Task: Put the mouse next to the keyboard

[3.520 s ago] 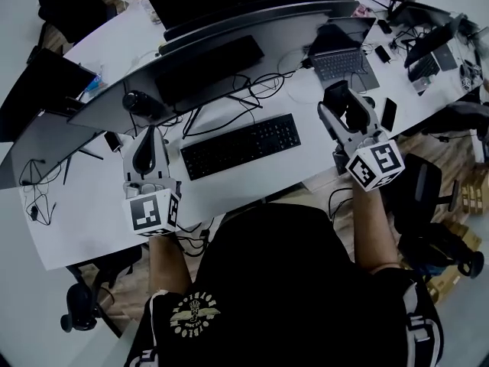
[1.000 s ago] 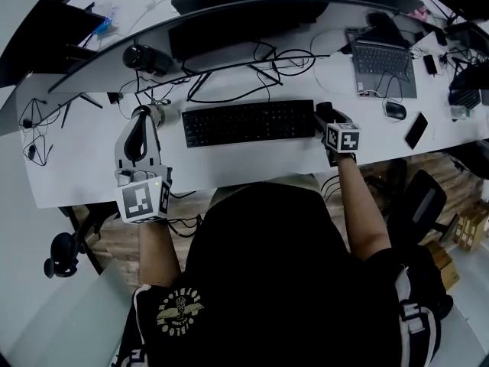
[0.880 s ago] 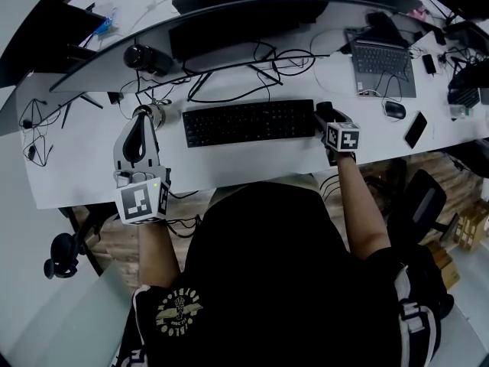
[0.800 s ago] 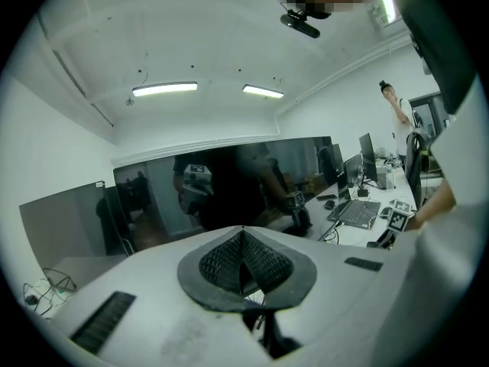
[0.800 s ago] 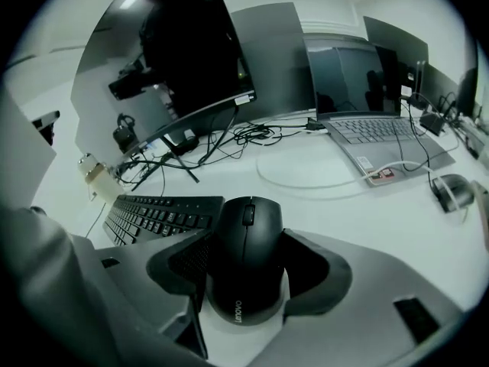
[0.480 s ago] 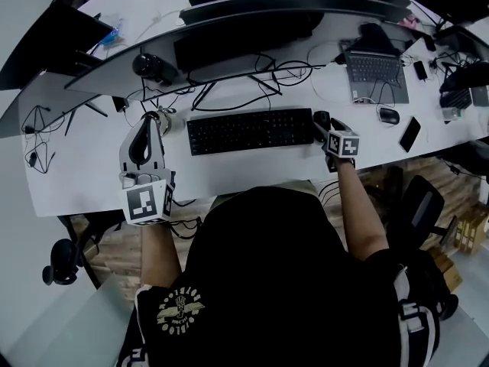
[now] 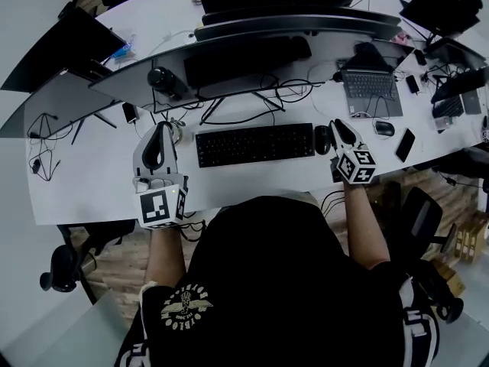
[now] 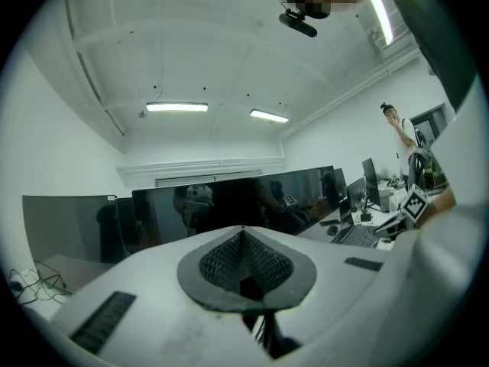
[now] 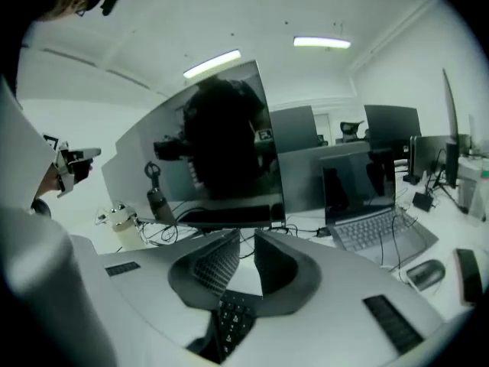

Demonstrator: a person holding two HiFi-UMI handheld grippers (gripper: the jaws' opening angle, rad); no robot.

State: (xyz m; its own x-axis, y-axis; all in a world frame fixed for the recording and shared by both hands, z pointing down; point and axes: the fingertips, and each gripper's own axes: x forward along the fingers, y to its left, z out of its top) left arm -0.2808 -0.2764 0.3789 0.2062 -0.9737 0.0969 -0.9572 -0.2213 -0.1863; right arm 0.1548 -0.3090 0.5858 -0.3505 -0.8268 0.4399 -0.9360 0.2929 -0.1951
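The black keyboard (image 7: 256,144) lies on the white desk (image 7: 92,182) in front of the monitors. A dark mouse (image 7: 322,138) rests free just off the keyboard's right end. My right gripper (image 7: 338,126) hovers right beside the mouse, to its right. Its jaws are closing, with a narrow gap and nothing between them; in the right gripper view (image 9: 244,243) keyboard keys (image 9: 231,321) show below the gap. My left gripper (image 7: 163,126) is shut and empty, left of the keyboard. In the left gripper view (image 8: 243,232) it points up at the monitors and ceiling.
Wide curved monitors (image 7: 252,29) stand behind the keyboard over tangled cables (image 7: 229,102). A laptop (image 7: 370,86), a second mouse (image 7: 384,128) and a phone (image 7: 403,144) lie at the right. A dark cylinder (image 7: 166,80) and a small round object (image 7: 178,134) sit near the left gripper.
My right gripper has drawn back to the right off the mouse, which now lies uncovered by the keyboard's end. Its jaws have narrowed. The left gripper has stayed shut.
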